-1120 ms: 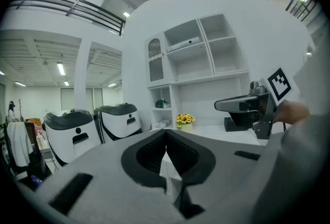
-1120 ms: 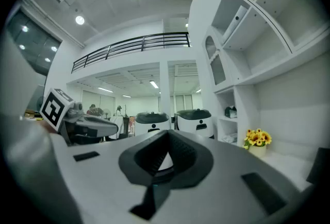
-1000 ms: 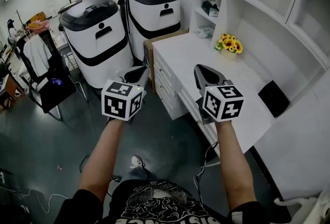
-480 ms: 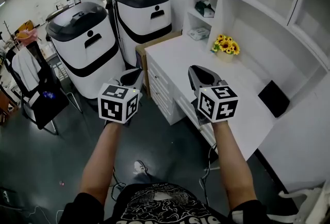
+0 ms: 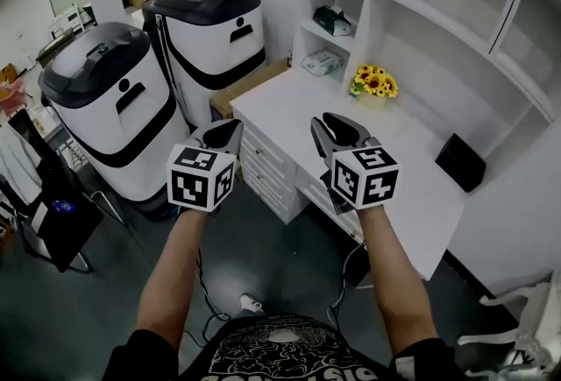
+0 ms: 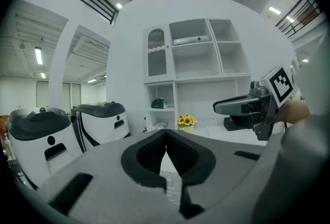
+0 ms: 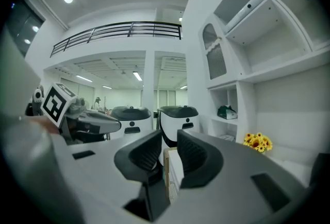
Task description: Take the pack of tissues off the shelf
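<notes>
Tissues (image 5: 331, 20), seemingly the green pack on the cubby shelf (image 5: 351, 31) above the counter (image 5: 412, 156), lie well beyond the left tongs (image 5: 225, 134), pressed together, and the right tongs (image 5: 326, 125), empty, whose jaws have just been opening to a slit probably too narrow, so a reach could shove the pack back.

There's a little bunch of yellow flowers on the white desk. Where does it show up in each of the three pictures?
Head view: the yellow flowers are in the upper part, a little right of centre.
Left gripper view: yellow flowers near the middle, slightly low.
Right gripper view: yellow flowers low on the right.
Shared landmark: the green pack sits up and to the left of the flowers in all three.
</notes>
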{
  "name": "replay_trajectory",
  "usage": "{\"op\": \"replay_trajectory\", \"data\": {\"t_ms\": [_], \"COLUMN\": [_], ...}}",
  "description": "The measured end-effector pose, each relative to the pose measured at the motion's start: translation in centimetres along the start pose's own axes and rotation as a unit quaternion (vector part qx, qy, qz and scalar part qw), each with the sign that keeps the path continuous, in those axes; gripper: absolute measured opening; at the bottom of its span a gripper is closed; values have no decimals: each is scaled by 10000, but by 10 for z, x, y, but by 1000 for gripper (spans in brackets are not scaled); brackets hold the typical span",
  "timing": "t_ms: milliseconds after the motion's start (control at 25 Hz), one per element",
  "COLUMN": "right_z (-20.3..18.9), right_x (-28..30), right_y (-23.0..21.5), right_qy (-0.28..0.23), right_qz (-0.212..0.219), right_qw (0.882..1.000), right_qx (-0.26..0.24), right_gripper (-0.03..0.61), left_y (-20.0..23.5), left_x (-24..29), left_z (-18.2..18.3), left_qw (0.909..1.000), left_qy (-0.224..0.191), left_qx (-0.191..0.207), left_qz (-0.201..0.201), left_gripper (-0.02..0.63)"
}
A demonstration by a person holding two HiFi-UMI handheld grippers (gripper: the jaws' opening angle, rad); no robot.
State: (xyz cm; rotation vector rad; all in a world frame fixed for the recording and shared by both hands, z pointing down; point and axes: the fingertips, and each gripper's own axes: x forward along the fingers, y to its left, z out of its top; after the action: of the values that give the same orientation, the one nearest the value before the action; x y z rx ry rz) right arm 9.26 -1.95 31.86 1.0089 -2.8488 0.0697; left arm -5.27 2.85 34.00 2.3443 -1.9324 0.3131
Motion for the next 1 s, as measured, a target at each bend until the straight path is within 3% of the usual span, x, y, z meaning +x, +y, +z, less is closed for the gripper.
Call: {"op": "replay_trajectory", "data": {"t_ms": [480, 1000], "right_z": [19, 22], "right_x": [42, 89], "right_y": [7, -4], "right_qy": [134, 62], "right_qz": [-704, -798], "right_qw": [9974, 9968], "right_qx": [-42, 14], "right_gripper": [161, 230], "left_y": [51, 81], "left_x": [35, 63], "left_z": [11, 9], "left_qw": [9972, 9961], "left_qy": [-136, -69], "left_qx": [-62, 164], "left_qz": [-729, -859], "left_gripper": [6, 6]}}
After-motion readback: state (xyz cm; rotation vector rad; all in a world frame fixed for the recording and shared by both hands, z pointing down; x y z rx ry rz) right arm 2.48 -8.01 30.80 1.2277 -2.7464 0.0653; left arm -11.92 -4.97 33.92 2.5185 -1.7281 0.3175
